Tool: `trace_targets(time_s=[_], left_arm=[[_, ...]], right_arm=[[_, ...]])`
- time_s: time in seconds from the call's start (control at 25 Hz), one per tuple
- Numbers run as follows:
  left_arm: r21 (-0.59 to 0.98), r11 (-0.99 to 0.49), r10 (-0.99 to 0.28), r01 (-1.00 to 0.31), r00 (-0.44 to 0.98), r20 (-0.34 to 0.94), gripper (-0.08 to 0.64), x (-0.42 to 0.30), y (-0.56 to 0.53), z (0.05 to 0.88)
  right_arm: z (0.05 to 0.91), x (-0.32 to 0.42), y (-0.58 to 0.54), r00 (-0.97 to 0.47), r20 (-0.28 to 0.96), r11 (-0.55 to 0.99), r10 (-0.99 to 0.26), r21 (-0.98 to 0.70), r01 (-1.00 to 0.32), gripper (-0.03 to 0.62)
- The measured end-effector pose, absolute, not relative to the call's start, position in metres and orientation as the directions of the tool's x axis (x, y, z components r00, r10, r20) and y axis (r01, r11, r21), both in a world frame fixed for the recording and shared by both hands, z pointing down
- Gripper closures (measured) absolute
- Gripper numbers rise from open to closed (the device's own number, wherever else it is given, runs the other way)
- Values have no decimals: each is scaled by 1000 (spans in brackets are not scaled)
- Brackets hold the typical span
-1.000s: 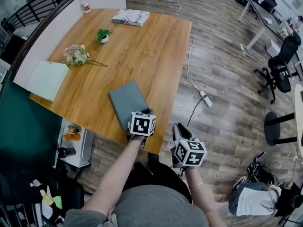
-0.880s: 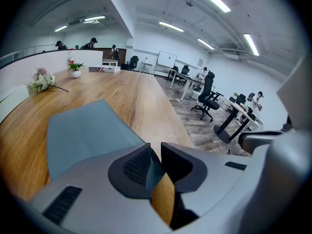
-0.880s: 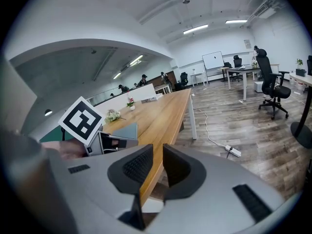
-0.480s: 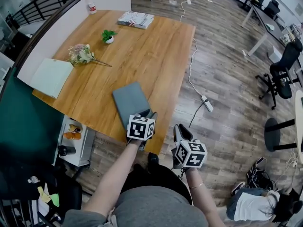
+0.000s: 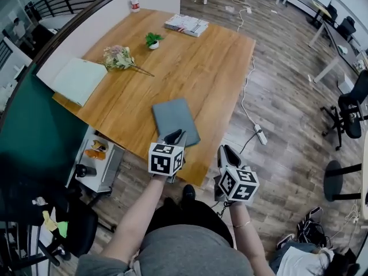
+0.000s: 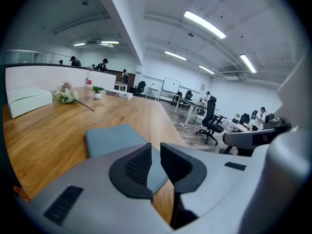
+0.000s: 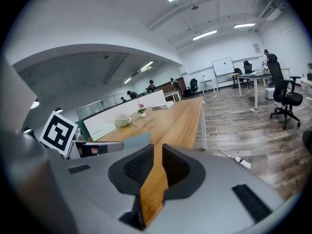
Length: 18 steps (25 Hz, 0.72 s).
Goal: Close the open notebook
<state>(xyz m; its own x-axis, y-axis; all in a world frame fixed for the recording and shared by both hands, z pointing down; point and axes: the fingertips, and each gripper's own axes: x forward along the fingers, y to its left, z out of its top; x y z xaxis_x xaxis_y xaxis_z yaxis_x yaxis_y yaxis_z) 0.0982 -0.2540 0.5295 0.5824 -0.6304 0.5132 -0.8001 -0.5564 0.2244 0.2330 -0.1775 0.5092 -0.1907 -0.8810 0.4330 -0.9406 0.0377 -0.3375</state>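
As left claw narrows empty, notebook just ahead

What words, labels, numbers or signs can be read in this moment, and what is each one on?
No text is legible.
Patterned book: cover print too small to read.
Bottle: label too small to read.
Marker cube and its twin: black-and-white square patterns, no letters or numbers.

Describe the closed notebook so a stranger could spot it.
On the wooden table, look at the edge nearest the person. The notebook lies there, closed. Its slate-grey cover sets it apart from the pale green book and the striped book.
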Motion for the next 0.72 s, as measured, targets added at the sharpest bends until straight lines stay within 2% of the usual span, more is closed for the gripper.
trace_targets(time_s=[0.32,0.52,0.72], left_arm=[[191,-494,-727,-848,524,444,521,47,-252,497],[175,-459,-770,-871,488,411,529,18,-244,485],[168,-424,-805,-890,455,380,534,-10,-237,475]], right_arm=[[485,206,-191,-236,386,113,-892,-315,-942,548],[473,188,-194,-258,359,153,-897,-295,-943,586],[463,169,-194,-292,330,200,-898,-285,-937,586]])
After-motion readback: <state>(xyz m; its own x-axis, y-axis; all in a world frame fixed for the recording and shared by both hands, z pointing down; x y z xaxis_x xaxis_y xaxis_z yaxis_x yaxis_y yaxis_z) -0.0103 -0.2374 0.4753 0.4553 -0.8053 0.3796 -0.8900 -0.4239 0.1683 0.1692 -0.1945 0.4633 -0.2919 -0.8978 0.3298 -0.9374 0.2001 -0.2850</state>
